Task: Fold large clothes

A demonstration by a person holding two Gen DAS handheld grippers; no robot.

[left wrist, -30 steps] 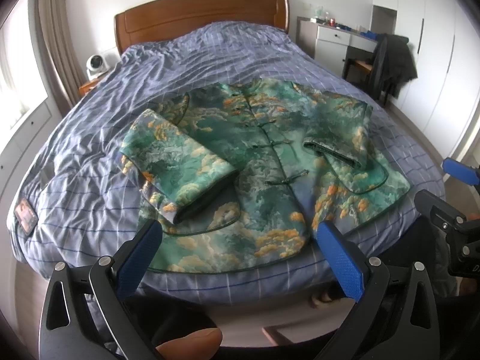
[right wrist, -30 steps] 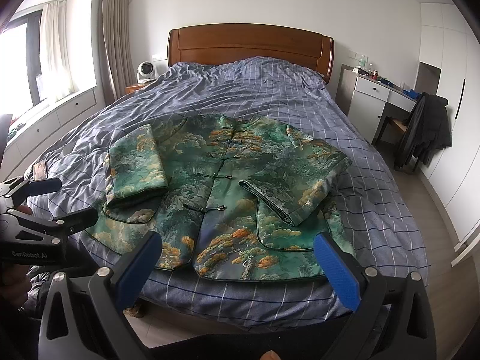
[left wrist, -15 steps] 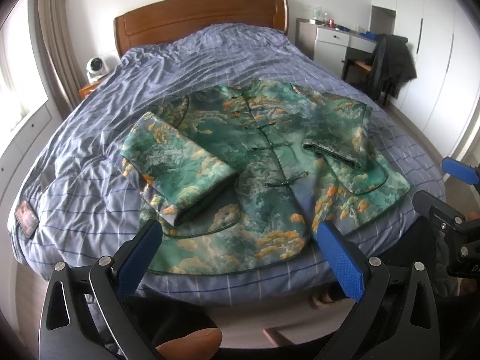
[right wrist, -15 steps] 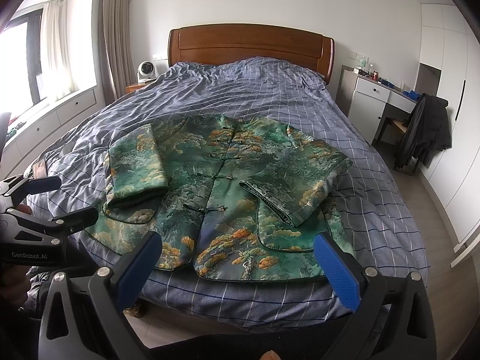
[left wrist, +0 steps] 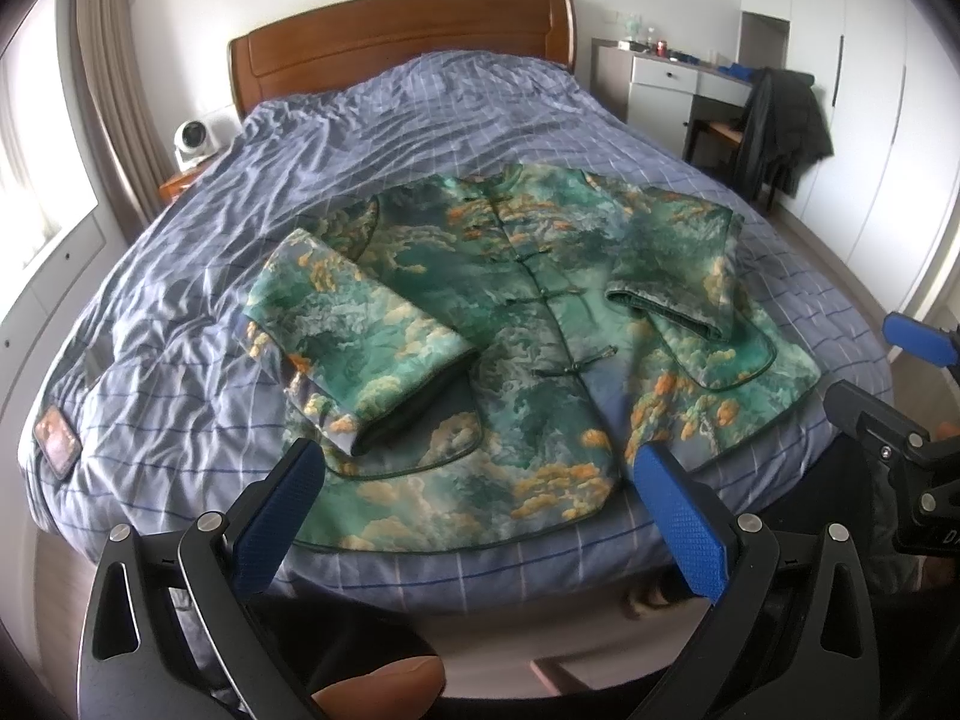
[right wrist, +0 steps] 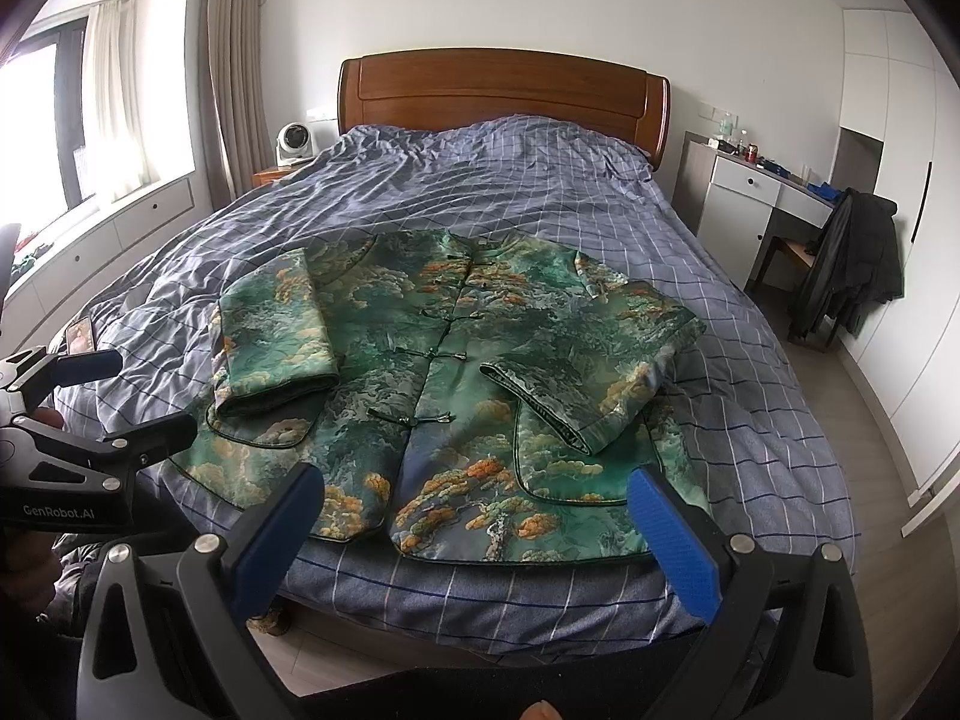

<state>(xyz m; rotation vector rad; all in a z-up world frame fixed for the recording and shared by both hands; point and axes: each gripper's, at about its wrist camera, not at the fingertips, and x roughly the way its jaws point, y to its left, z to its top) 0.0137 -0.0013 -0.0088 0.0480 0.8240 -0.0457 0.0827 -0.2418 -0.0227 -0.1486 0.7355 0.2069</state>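
A green brocade jacket (left wrist: pixel 540 324) with orange cloud patterns lies flat, front up, on the bed; it also shows in the right wrist view (right wrist: pixel 444 384). Both sleeves are folded in over the body: the left sleeve (left wrist: pixel 360 336) and the right sleeve (right wrist: pixel 588 372). My left gripper (left wrist: pixel 474 510) is open and empty, held off the foot of the bed before the jacket's hem. My right gripper (right wrist: pixel 474 516) is open and empty, also before the hem. Each gripper shows at the edge of the other's view.
The bed (right wrist: pixel 540 192) has a blue checked cover and a wooden headboard (right wrist: pixel 504 90). A phone (right wrist: pixel 81 336) lies at the bed's left edge. A white desk (right wrist: pixel 756 198) and a chair with a dark coat (right wrist: pixel 852 264) stand right. A fan (right wrist: pixel 294 141) sits on the nightstand.
Almost nothing has changed. The left wrist view has shifted very slightly; both grippers stay open at the foot of the bed and the jacket has not moved.
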